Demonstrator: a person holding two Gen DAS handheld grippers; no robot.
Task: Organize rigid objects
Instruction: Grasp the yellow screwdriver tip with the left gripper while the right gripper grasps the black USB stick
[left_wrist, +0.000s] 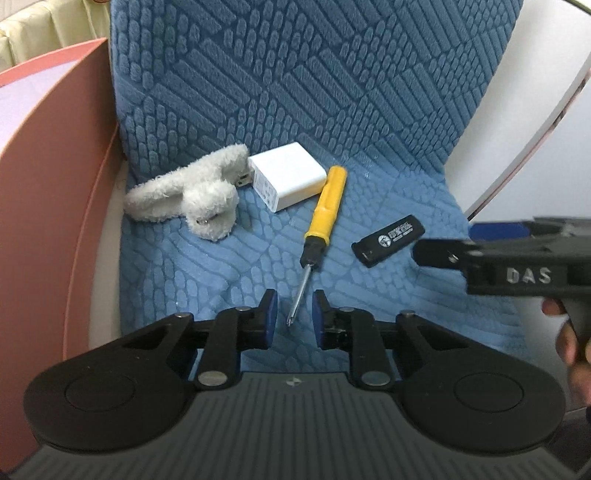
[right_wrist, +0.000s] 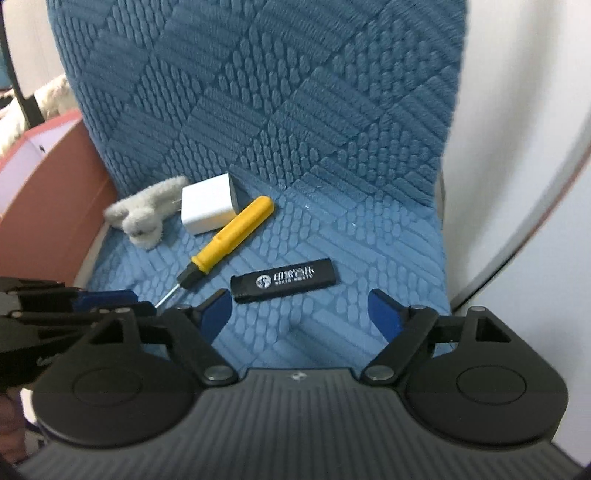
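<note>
Four small things lie on a blue quilted cushion (left_wrist: 369, 110) that covers the seat and back of a chair. The landmark is the yellow-handled screwdriver (left_wrist: 325, 210), lying aslant on the seat with its handle toward the chair back and its metal tip toward the cameras.

Touching the far end of its handle is a white charger block (left_wrist: 288, 181) with its prongs turned away from the screwdriver. Beyond the charger, on the side away from the screwdriver, lies a fluffy grey-white plush clip (left_wrist: 184, 199). On the screwdriver's other side, near but apart from it, lies a black lighter (right_wrist: 283, 282) with white print, flat on the cushion.

The left claw (left_wrist: 294, 317) stands narrow, its blue pads on either side of the screwdriver's tip; the tip sits in the gap and neither pad touches it. The right claw (right_wrist: 300, 314) stands wide and holds nothing, with the lighter just ahead of its blue fingers (right_wrist: 216, 308), beside the screwdriver's shaft. In the left wrist view the right claw's body shows past the lighter, with part of a hand (left_wrist: 570, 339) on its grip.

A pink panel (left_wrist: 55, 184) rises beside the chair, beyond the plush clip.
</note>
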